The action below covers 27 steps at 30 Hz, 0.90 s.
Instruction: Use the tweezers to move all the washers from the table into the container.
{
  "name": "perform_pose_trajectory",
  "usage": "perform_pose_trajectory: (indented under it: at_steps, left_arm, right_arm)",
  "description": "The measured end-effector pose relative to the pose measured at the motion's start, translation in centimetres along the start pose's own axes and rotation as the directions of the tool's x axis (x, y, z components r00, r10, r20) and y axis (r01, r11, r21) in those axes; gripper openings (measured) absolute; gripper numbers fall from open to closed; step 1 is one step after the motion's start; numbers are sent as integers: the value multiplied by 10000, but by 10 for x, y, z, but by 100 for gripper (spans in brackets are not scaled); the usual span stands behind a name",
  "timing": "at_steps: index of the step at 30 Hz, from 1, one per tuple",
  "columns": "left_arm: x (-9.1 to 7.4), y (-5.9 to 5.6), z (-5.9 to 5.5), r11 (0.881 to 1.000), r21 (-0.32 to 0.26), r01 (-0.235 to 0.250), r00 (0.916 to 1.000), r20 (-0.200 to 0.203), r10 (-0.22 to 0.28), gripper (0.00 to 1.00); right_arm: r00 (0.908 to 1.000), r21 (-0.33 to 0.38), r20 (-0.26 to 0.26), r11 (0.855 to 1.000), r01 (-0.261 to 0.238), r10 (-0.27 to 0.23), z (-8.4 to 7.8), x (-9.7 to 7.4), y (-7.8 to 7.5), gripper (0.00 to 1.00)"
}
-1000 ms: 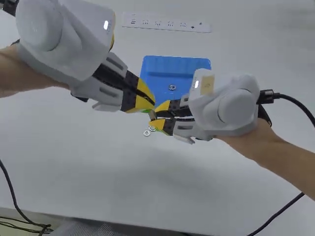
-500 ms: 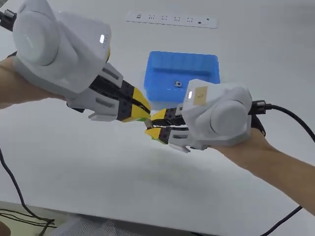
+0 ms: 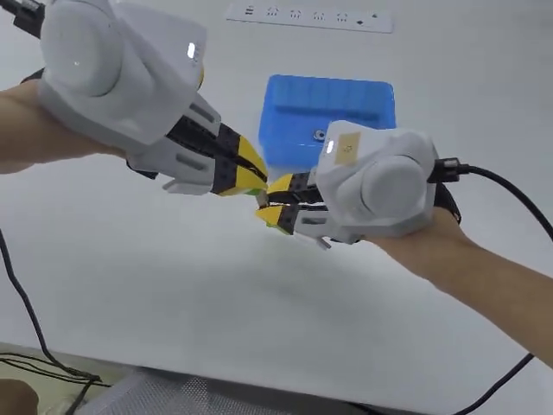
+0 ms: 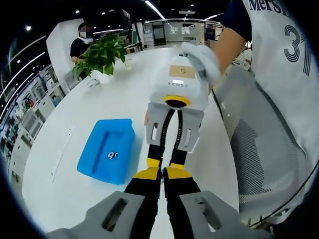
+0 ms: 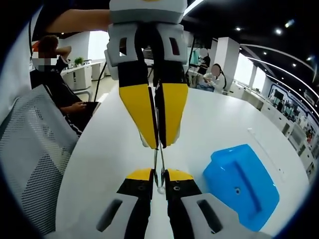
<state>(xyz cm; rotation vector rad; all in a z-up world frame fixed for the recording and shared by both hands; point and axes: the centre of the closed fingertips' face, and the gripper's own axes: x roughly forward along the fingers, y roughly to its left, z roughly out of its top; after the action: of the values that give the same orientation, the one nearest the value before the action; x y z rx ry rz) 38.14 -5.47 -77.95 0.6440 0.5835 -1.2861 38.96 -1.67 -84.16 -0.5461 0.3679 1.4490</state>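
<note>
My left gripper (image 3: 257,177) and right gripper (image 3: 270,206) meet tip to tip above the white table (image 3: 173,294). Thin metal tweezers (image 5: 158,159) run between them. In the right gripper view the left gripper (image 5: 158,143) is shut on the upper end, and my right gripper (image 5: 159,175) is closed around the lower end. In the left gripper view my own yellow tips (image 4: 162,174) are pressed together right before the right gripper (image 4: 164,162). The blue container (image 3: 294,104) lies just behind, with one washer (image 3: 320,134) inside. Any washers on the table are hidden under the grippers.
A white power strip (image 3: 307,17) lies at the far edge behind the container. A black cable (image 3: 510,186) trails from the right gripper. A mesh chair (image 5: 30,149) stands beside the table, and a potted plant (image 4: 99,55) sits at its far end.
The head camera has shifted. The grippers have closed in and now stay tip to tip. The washers seen on the table below the tips a second ago are now covered.
</note>
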Motion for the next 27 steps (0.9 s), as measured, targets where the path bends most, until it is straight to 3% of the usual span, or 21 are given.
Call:
perform_pose_trajectory:
  at_steps: [10,27]
  left_arm:
    - [6,5,-3,9999,-80,72,10000,21,-71,6]
    - [8,3,-4,9988,-337,345,9993,147,-340,6]
  right_arm:
    - [10000,260,-11,9997,23,-22,-8,2,-4,11]
    - [10000,413,6,9991,0,0,-8,3,-2,11]
